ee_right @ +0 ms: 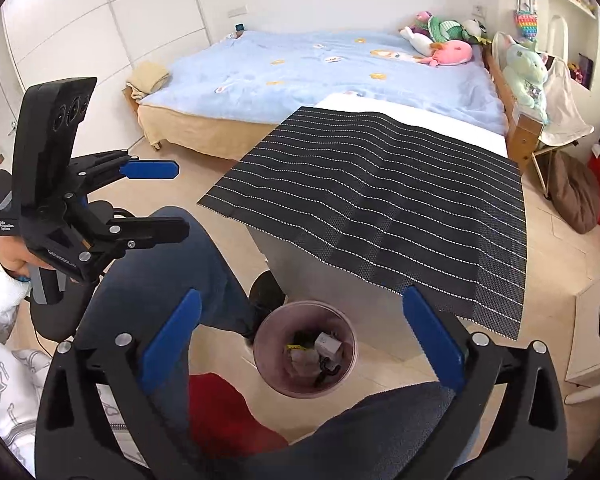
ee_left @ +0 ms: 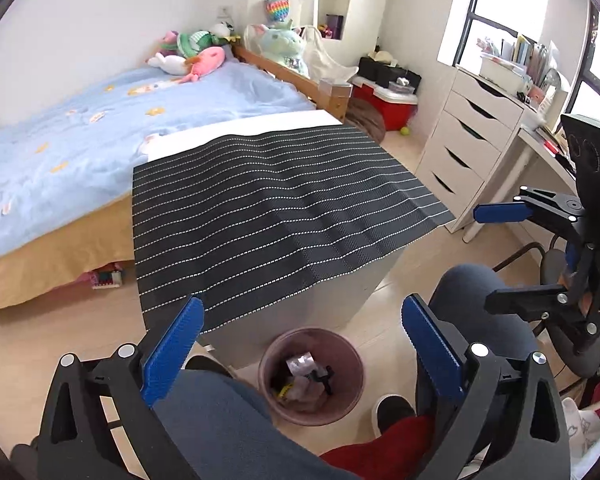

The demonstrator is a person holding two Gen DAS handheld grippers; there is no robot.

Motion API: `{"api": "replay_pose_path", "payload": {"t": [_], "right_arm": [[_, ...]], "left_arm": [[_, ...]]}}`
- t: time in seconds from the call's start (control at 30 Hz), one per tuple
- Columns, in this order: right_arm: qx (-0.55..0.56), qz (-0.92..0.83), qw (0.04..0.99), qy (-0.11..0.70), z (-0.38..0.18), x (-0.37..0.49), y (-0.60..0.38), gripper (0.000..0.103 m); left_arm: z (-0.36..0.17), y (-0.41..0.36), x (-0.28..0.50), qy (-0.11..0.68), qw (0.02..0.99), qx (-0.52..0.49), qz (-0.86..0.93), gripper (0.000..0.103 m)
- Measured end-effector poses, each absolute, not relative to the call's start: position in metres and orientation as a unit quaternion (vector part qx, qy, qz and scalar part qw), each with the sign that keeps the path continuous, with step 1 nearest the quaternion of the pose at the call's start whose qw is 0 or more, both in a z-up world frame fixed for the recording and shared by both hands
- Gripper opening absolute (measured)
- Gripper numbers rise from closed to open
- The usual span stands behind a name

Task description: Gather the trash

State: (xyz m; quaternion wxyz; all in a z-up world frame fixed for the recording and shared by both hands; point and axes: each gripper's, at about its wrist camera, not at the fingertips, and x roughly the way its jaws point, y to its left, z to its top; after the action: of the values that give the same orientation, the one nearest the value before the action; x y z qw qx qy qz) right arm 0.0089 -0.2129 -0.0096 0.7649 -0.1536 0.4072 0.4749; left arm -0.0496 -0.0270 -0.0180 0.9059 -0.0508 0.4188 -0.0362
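A pink waste bin (ee_left: pixel 352 364) stands on the floor in front of the table, with several pieces of trash (ee_left: pixel 306 380) inside; it also shows in the right wrist view (ee_right: pixel 268 340), holding the trash (ee_right: pixel 316 354). My left gripper (ee_left: pixel 300 332) is open and empty, held above the bin and my knees. My right gripper (ee_right: pixel 300 328) is open and empty, also above the bin. Each gripper shows in the other's view: the right gripper (ee_left: pixel 488 260) at the right, the left gripper (ee_right: pixel 180 200) at the left. The black striped mat (ee_left: pixel 268 208) on the table carries nothing.
A white table (ee_right: pixel 340 280) under the mat (ee_right: pixel 380 200) stands before a blue bed (ee_left: pixel 80 128) with plush toys (ee_left: pixel 192 56). A white drawer unit (ee_left: pixel 460 148) and desk are at the right. My legs (ee_left: pixel 228 420) and a red cushion (ee_right: pixel 220 412) are below.
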Motion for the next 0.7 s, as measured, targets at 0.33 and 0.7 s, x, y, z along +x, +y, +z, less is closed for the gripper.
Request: {"api": "replay_pose_path", "payload": {"t": [0.33, 0.7], "right_arm": [[-0.143, 0.474, 0.765, 0.412, -0.0065, 0.0109, -0.2136, 0.1], [-0.135, 0.46, 0.775, 0.412, -0.006, 0.0137, -0.2171, 0.1]], "left_arm": [[-0.0174, -0.0261, -0.0501, 0.419, 0.906, -0.055, -0.039, 0.096], [-0.0181, -0.023, -0.0495, 0.422, 0.904, -0.065, -0.028, 0.096]]}}
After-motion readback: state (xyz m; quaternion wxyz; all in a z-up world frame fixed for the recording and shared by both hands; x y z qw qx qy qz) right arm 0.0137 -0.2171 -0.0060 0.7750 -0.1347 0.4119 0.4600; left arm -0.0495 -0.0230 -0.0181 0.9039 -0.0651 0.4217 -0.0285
